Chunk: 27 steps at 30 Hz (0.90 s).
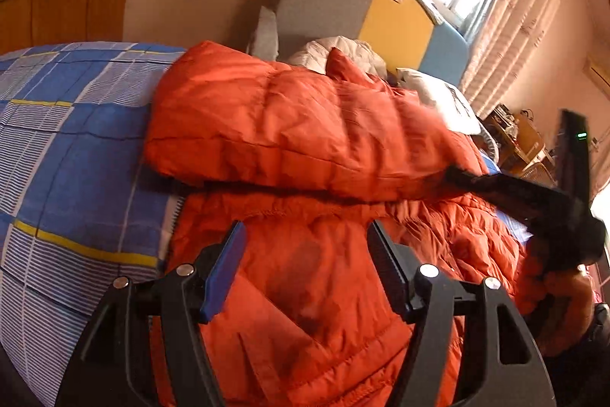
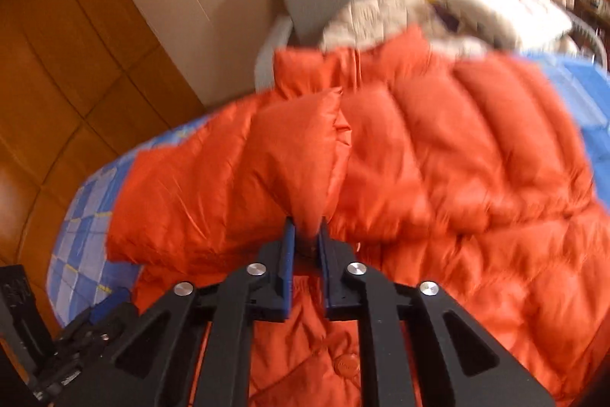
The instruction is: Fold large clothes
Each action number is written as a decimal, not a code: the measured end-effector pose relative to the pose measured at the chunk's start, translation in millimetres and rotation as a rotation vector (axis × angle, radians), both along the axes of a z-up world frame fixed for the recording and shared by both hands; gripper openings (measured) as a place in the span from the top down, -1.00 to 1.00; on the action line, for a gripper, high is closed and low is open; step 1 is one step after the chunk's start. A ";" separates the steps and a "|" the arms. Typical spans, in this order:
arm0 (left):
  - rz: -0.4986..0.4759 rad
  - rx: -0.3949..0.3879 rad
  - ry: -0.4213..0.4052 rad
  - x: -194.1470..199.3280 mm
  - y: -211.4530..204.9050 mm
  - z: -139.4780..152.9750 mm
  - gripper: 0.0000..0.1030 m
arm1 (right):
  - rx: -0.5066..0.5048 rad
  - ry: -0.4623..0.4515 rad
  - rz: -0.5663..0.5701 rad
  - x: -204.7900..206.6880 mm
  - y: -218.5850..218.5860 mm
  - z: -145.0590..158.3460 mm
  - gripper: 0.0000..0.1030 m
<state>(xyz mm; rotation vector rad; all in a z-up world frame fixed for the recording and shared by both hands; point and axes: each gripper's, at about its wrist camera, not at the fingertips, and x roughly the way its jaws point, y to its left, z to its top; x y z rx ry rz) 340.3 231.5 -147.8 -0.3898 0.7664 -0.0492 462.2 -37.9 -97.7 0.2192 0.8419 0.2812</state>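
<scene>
The orange puffer jacket [image 1: 305,140] sprawls across the blue checked bedsheet [image 1: 76,147], one sleeve folded over its body. Left gripper [image 1: 305,266] hangs released over the jacket's hem at six o'clock, pitched downward. Right gripper [image 2: 305,235] is clenched on a puffy jacket fold at twelve o'clock.

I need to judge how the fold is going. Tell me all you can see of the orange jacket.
The orange jacket is a quilted, shiny puffer with stitched seams, spread on the blue checked bedsheet. One part is folded across the body. The right gripper pinches a fold of it; the left gripper hovers open above its lower part.
</scene>
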 end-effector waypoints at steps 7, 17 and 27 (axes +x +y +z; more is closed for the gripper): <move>0.004 0.024 0.002 19.7 -7.8 0.7 -0.30 | -0.070 -0.069 -0.118 3.6 -46.0 20.4 0.84; 0.039 0.116 0.023 41.8 -23.2 11.7 -0.30 | -0.179 0.002 -0.336 13.1 -116.5 -2.9 0.87; 0.007 0.201 -0.030 57.1 -46.2 33.1 -0.37 | -0.189 -0.013 -0.372 10.7 -134.0 -1.0 0.46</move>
